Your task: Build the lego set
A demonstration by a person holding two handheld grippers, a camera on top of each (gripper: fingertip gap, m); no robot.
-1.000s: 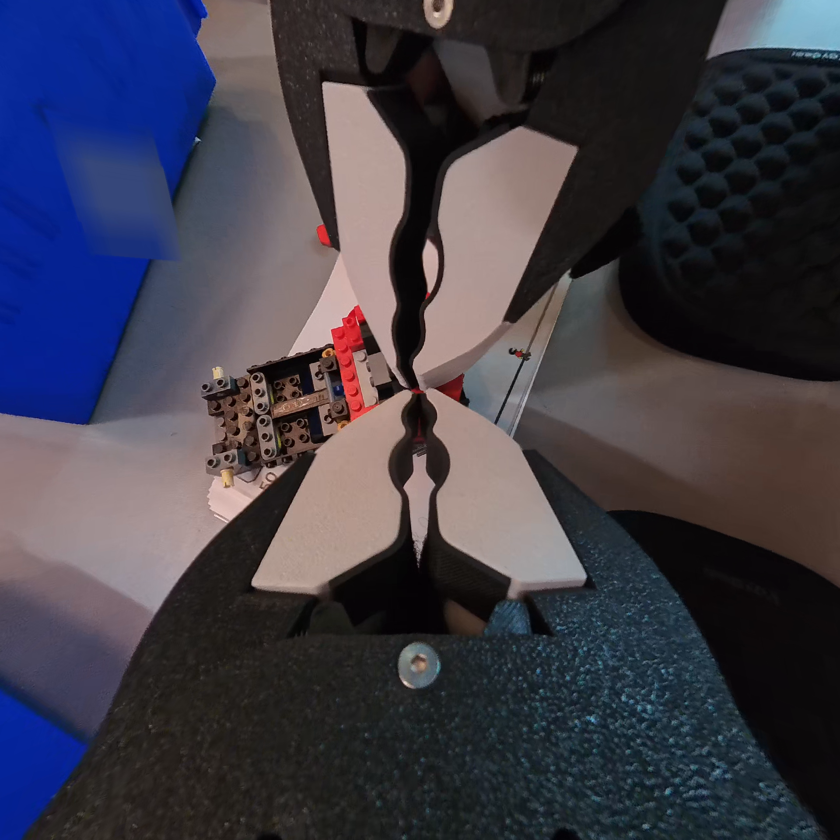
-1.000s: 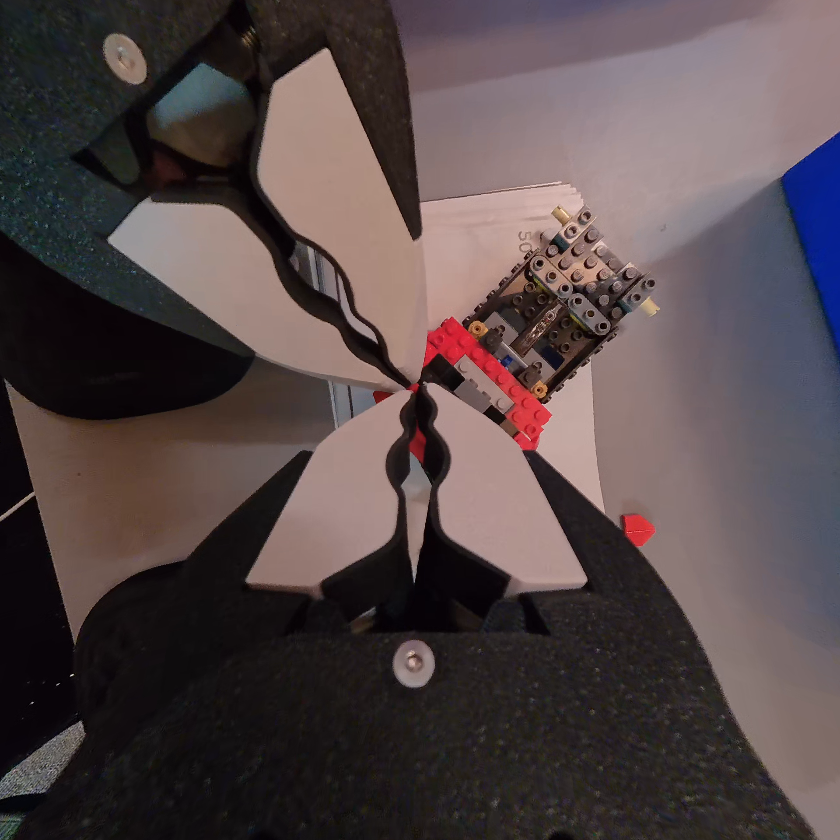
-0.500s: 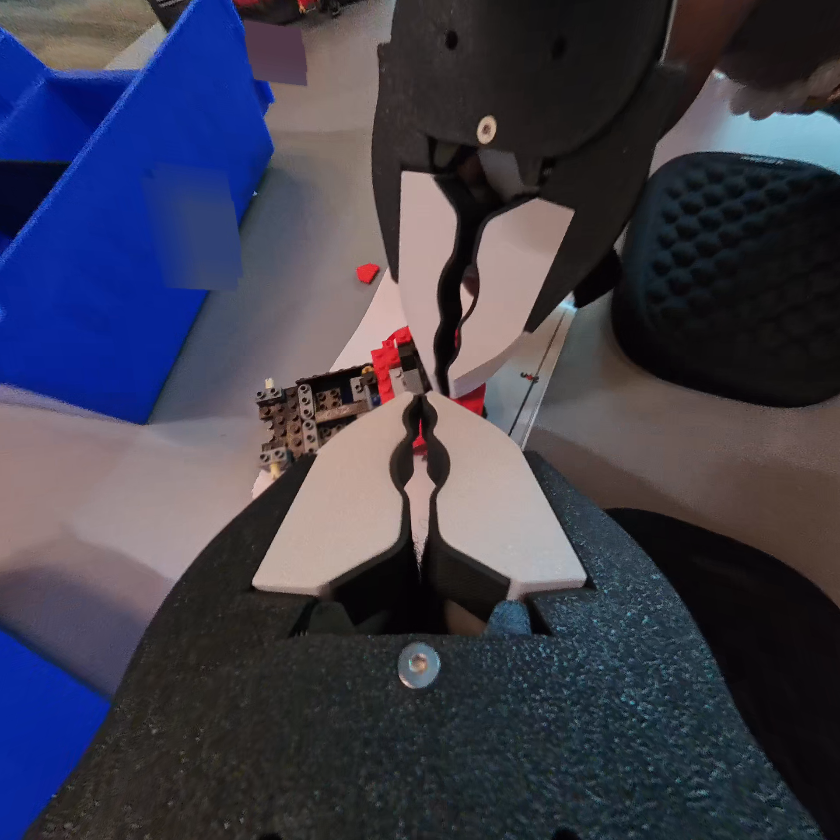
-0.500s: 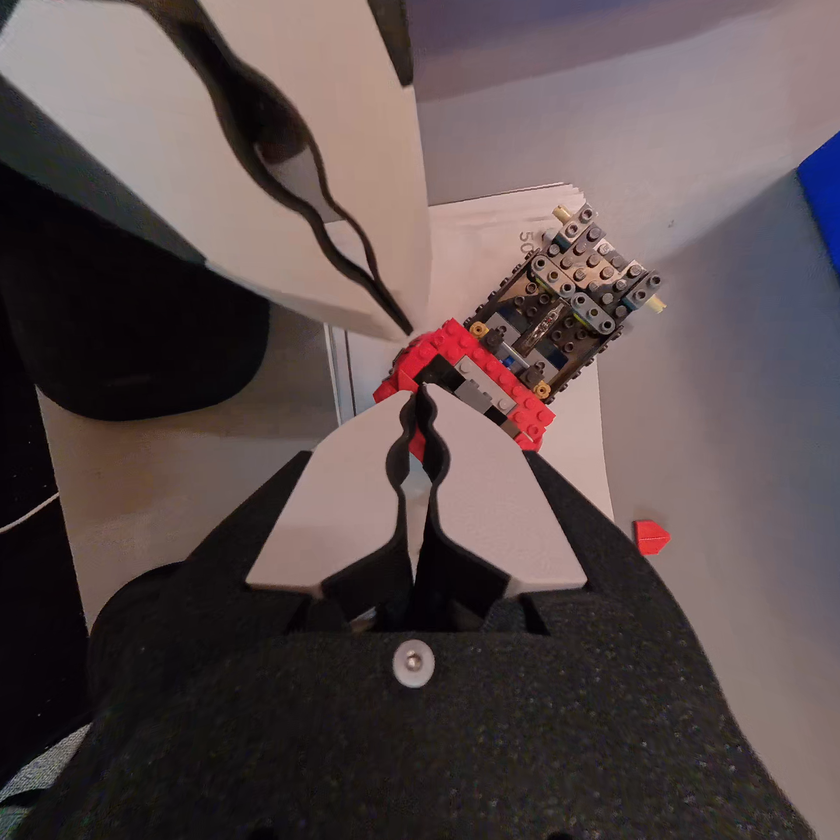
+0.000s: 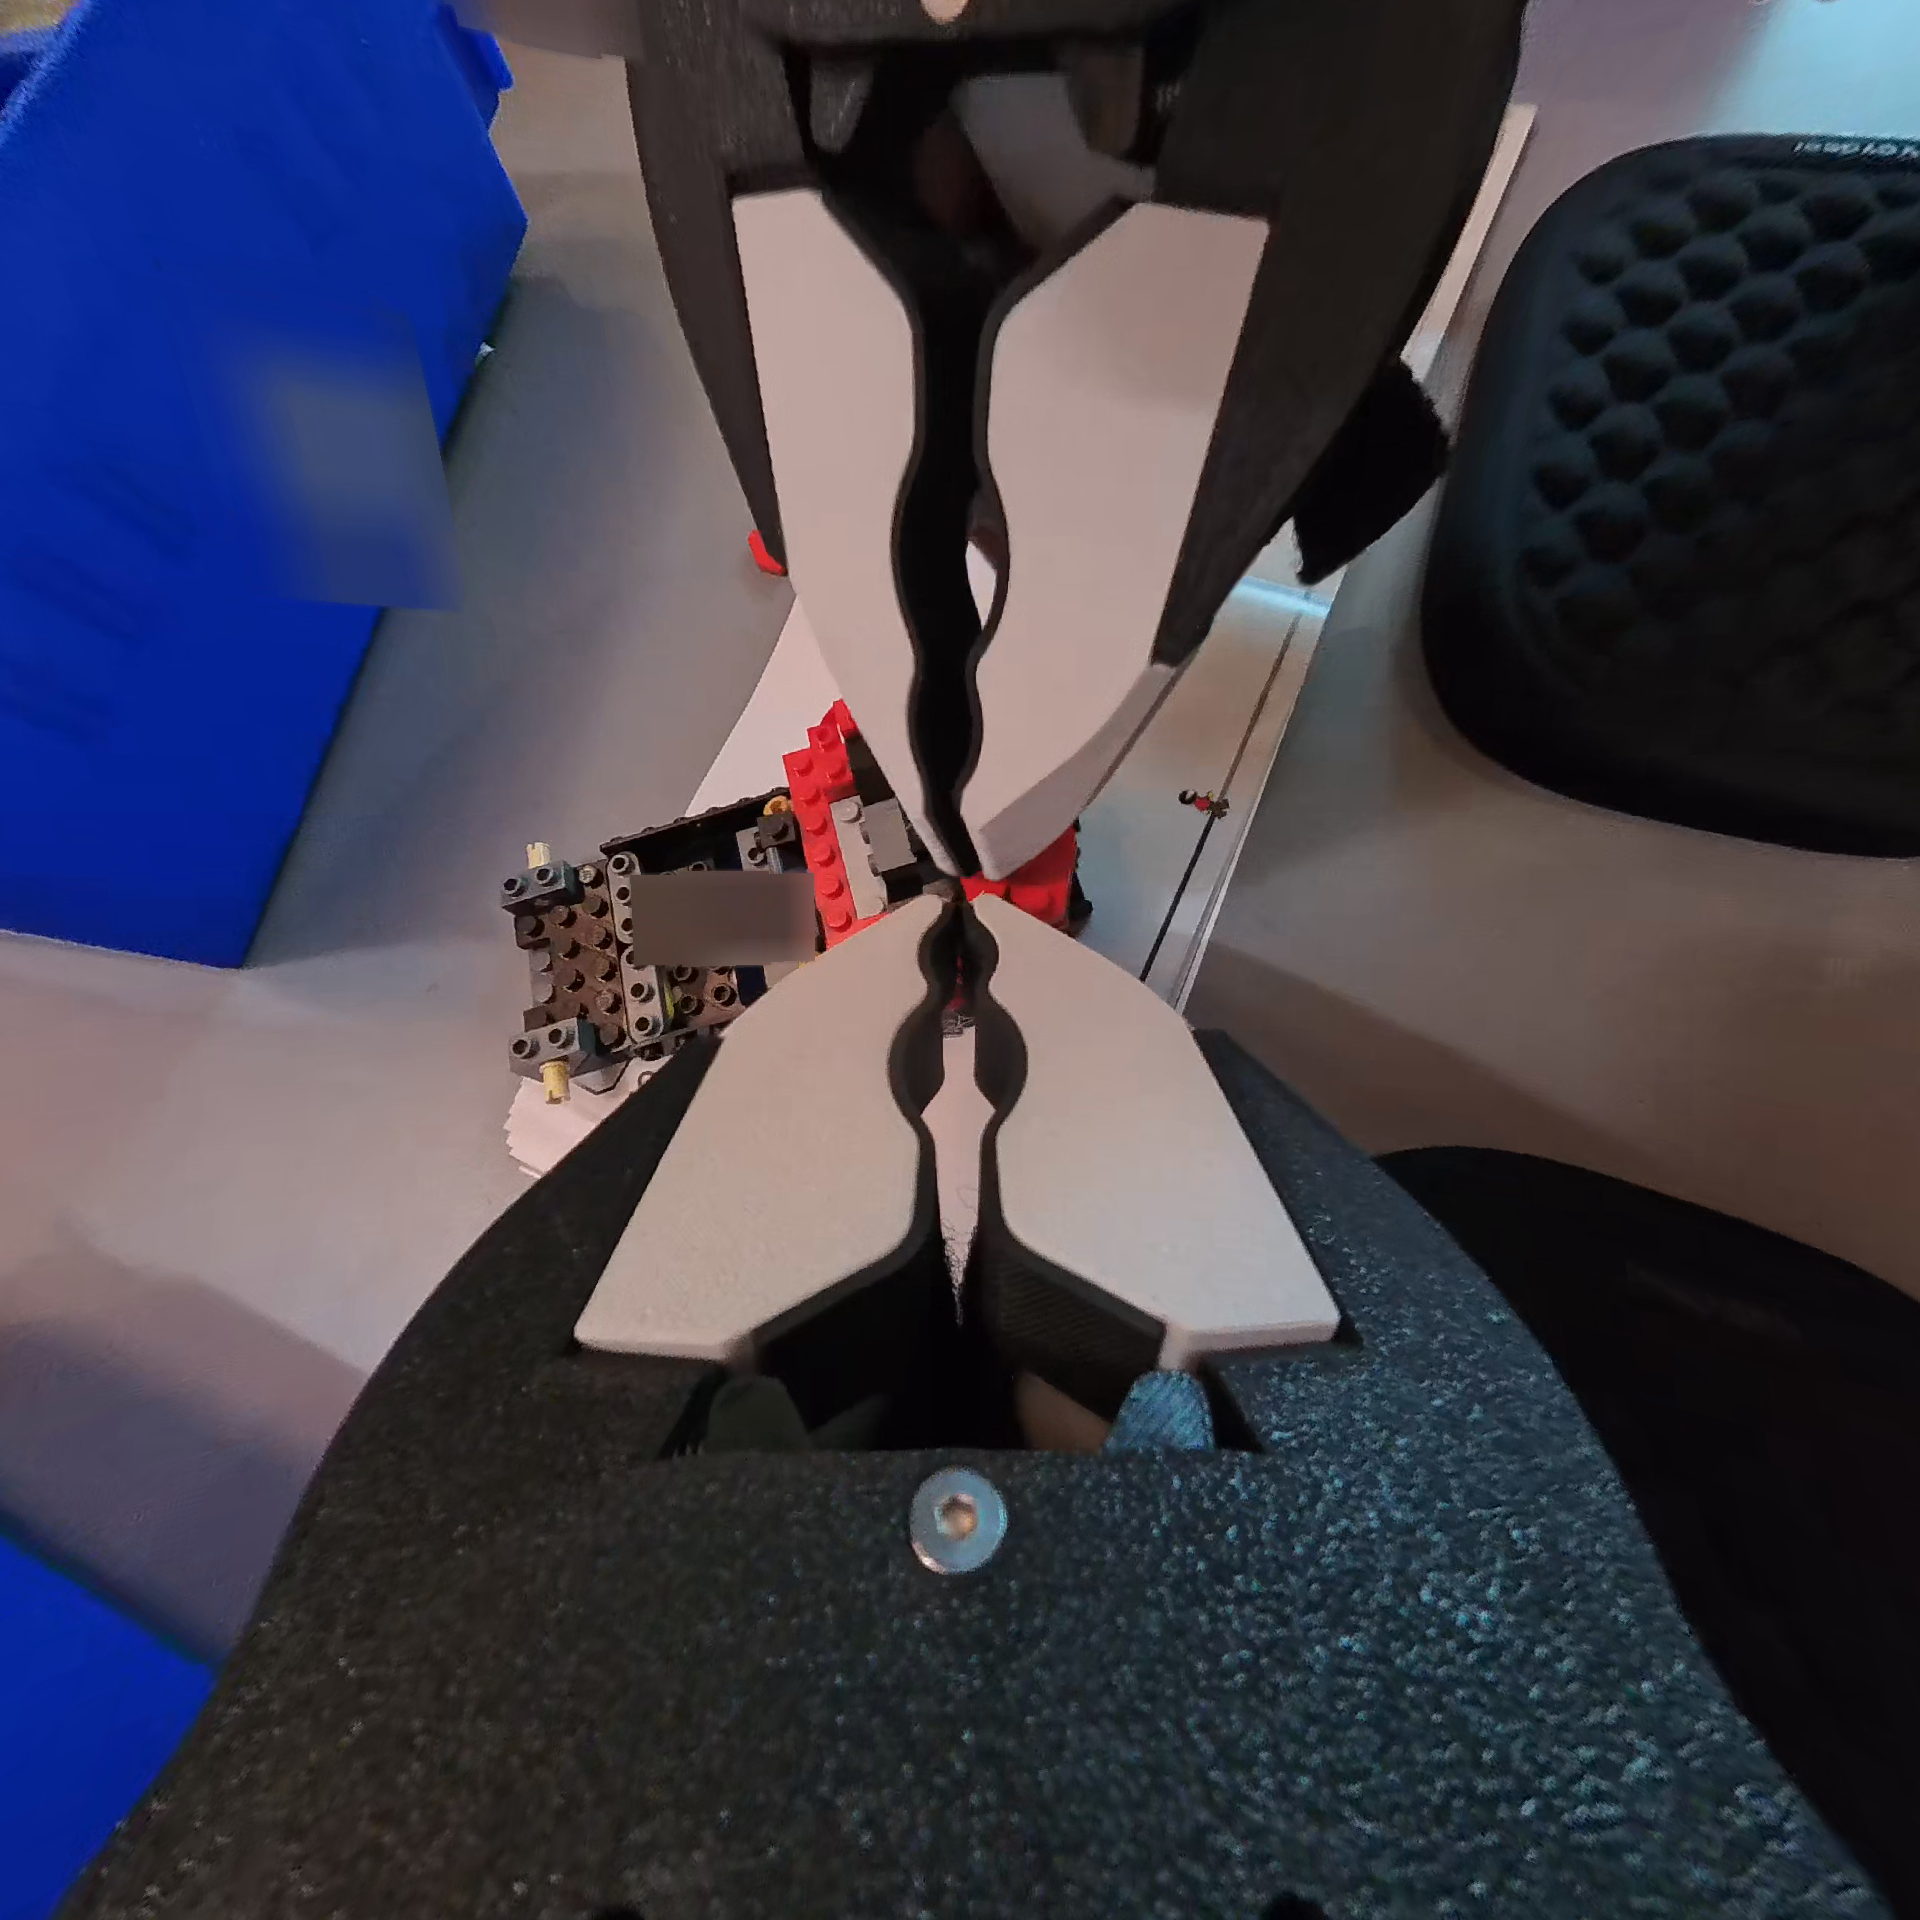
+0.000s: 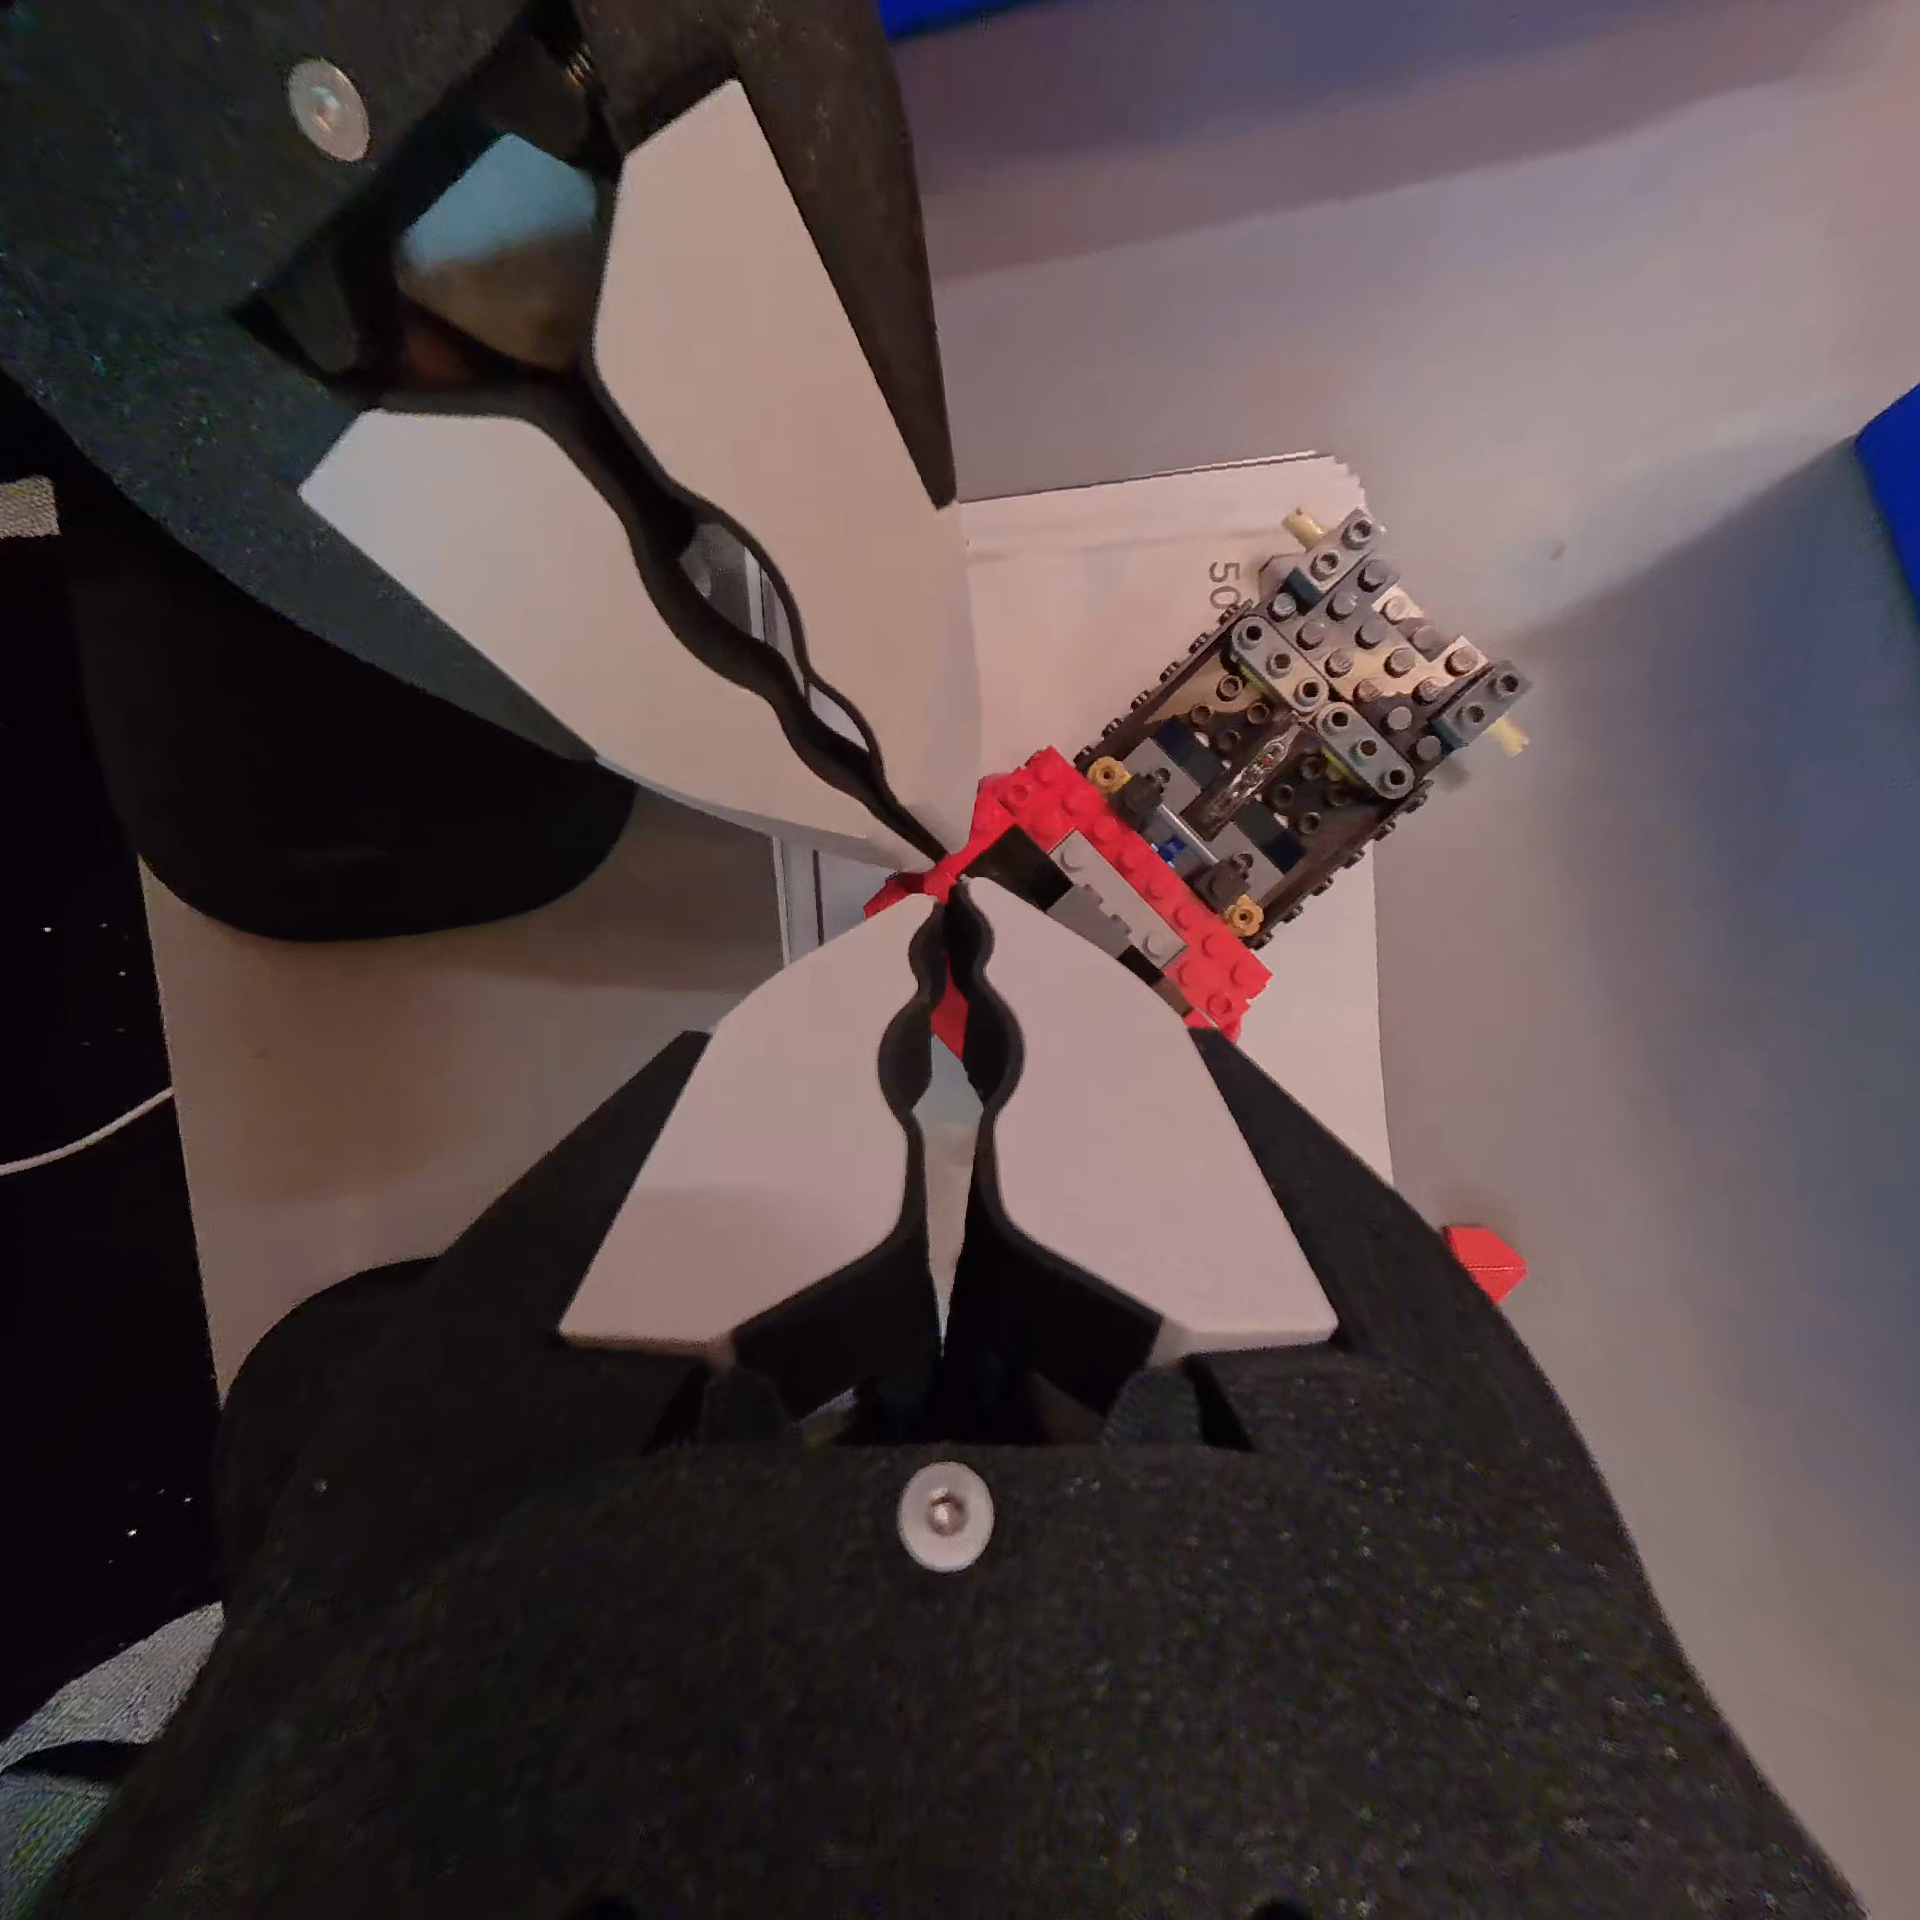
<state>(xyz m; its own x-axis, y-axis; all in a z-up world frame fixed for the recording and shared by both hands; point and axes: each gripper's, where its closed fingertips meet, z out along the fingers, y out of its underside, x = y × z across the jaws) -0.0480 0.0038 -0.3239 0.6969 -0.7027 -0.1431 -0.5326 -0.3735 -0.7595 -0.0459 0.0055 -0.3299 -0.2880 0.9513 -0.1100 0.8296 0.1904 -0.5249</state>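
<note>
Two claws, the left claw (image 5: 956,906) and the right claw (image 6: 954,896). One lego model (image 6: 1226,821). One loose red brick (image 6: 1484,1259). One stack of paper sheets (image 6: 1122,582). One black cushion (image 5: 1704,499). One blue bin (image 5: 187,436).

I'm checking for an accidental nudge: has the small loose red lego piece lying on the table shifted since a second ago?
No. In the right wrist view the small red lego piece lies just off the white paper booklet's lower right corner, as before.
</note>
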